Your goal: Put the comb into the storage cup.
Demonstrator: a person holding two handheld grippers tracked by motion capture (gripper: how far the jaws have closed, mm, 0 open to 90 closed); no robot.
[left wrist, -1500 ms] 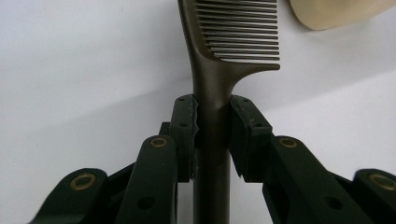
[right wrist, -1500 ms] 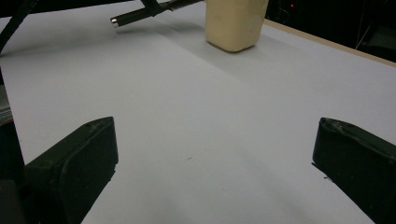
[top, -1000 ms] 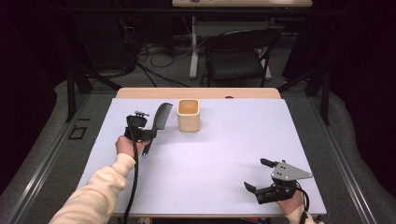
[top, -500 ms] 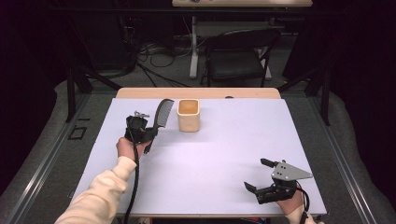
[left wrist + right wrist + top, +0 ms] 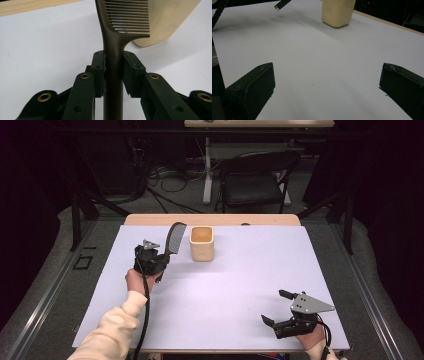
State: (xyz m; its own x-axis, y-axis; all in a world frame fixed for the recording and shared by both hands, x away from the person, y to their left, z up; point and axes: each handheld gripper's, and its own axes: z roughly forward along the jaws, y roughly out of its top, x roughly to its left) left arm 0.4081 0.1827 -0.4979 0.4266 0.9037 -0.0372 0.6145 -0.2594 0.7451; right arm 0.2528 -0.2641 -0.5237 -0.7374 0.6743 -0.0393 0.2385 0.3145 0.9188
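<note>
Up near the tabletop's far edge, the left gripper (image 5: 159, 265) pinches a dark comb (image 5: 174, 238) by its handle, teeth end raised just beside the cup (image 5: 202, 243). By the near right corner, the right gripper (image 5: 278, 309) rests with jaws spread, nothing between them.

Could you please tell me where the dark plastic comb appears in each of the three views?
High view: dark plastic comb upper left of centre, just left of the beige square cup.
Left gripper view: centre, handle clamped, cup behind its teeth.
Right gripper view: handle tip top left.
Shared landmark: the cup.
</note>
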